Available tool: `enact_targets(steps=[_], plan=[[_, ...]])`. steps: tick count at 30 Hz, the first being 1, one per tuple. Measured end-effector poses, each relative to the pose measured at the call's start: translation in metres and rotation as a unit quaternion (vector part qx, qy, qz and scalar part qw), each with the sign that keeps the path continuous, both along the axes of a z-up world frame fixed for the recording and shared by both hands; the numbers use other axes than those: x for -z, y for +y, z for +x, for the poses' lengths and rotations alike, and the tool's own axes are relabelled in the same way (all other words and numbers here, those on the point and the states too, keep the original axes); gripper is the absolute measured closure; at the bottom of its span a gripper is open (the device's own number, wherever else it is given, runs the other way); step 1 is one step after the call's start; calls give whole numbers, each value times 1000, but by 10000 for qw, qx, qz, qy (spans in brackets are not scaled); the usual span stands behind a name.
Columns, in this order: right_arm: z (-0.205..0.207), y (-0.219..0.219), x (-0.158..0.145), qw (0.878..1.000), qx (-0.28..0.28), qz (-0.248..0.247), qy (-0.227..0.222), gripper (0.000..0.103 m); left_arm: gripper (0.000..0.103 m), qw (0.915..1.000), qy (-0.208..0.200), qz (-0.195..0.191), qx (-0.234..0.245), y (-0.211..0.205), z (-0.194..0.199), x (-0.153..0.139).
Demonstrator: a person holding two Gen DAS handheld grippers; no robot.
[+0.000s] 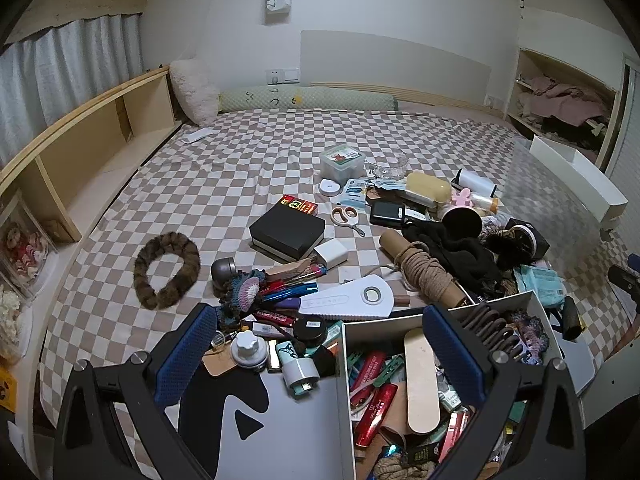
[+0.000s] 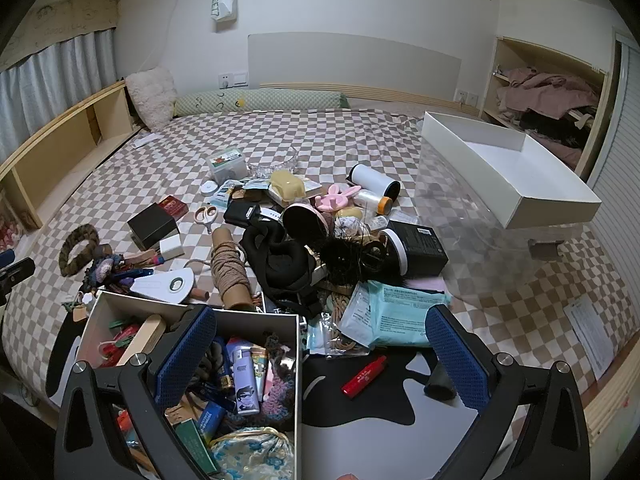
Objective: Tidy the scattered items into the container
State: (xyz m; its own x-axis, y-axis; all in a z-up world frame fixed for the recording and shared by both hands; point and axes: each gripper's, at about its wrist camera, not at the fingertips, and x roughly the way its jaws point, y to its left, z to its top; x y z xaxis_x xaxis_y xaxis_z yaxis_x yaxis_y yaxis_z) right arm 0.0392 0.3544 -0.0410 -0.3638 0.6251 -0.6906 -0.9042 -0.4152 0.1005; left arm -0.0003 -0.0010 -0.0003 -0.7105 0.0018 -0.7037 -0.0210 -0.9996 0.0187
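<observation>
A white cardboard box [image 1: 384, 330] [image 2: 256, 325] sits at the near edge of the checked bed, holding lighters, pens, a wooden board and a crocheted piece. My left gripper [image 1: 320, 356] hangs open over its left wall, above a white-capped bottle [image 1: 249, 350] outside it. My right gripper [image 2: 320, 356] stands open over the box's right wall, near a red lighter [image 2: 364, 376] on the mat. Beyond lie a rope spool [image 1: 424, 272], a black box [image 1: 286, 232], scissors [image 1: 346, 216], a fur ring [image 1: 166, 270] and a teal packet [image 2: 404, 316].
A clear plastic bin topped by a white tray [image 2: 508, 168] stands on the bed at the right. A wooden shelf [image 1: 80, 140] runs along the left side, pillows [image 1: 196, 92] at the head. A black-and-white mat [image 1: 248, 412] lies under the box.
</observation>
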Motion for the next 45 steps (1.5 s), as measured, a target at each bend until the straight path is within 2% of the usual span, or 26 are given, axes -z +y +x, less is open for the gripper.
enact_targets(steps=[10, 45], plan=[[3, 0, 1, 10000, 36, 7, 6, 0, 0, 9999, -6, 148, -16, -9, 0, 1], [0, 0, 6, 10000, 15, -21, -82, 0, 0, 9999, -78, -30, 121, 1, 0, 5]])
